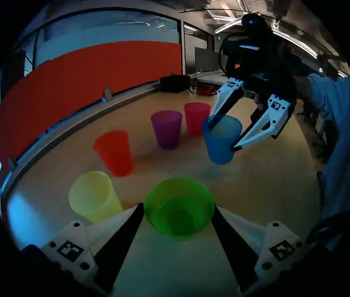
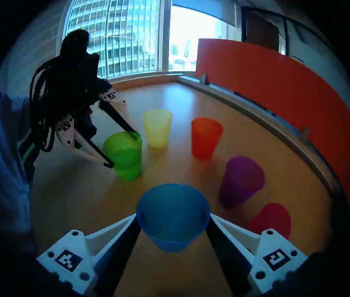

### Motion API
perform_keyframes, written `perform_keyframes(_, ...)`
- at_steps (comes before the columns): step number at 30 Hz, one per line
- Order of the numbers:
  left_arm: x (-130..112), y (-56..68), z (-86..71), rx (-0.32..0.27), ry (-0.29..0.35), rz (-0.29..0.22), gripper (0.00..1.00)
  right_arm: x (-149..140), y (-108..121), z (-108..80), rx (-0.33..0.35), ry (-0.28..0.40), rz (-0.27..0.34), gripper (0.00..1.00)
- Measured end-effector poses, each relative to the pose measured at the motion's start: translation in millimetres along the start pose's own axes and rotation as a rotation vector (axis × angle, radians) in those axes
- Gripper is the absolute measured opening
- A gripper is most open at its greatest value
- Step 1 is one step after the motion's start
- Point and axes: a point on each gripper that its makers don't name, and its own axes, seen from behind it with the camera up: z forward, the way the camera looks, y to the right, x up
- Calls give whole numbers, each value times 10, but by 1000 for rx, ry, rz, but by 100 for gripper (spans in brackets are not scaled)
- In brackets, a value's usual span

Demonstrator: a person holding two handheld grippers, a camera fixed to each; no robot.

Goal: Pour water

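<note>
You've got 6 cups at the table, 1 per colour: green cup, blue cup, yellow cup, orange cup, purple cup, pink cup. 2 grippers. Your left gripper is clamped on the green cup, both fingers vs. its sides near the rim. Your right gripper squeezes the blue cup likewise. In the left gripper view that cup looks roughly upright and raised, w/ a shadow under it. Can't tell if either holds water.

Labels: b/w square markers, 1 per finger.

Right gripper view gives windows w/ a tower block outside. Left gripper view gives dark gear at the far table edge & ceiling lights. An orange partition runs along the table.
</note>
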Motion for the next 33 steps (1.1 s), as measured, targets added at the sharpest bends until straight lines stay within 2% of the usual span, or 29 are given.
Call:
perform_keyframes(12,-165,-50,-174,36,-25,-7,97,-112,-32,100,-3,-4,-3,91)
perform_keyframes(26,-197,-43,-301,47,-20,-22,97,-204,20,62,-28,-10,-5,92)
perform_keyframes(33,-212,-22,-318,53,-21,-19,97,-216,16,51,-23,-11,24,100)
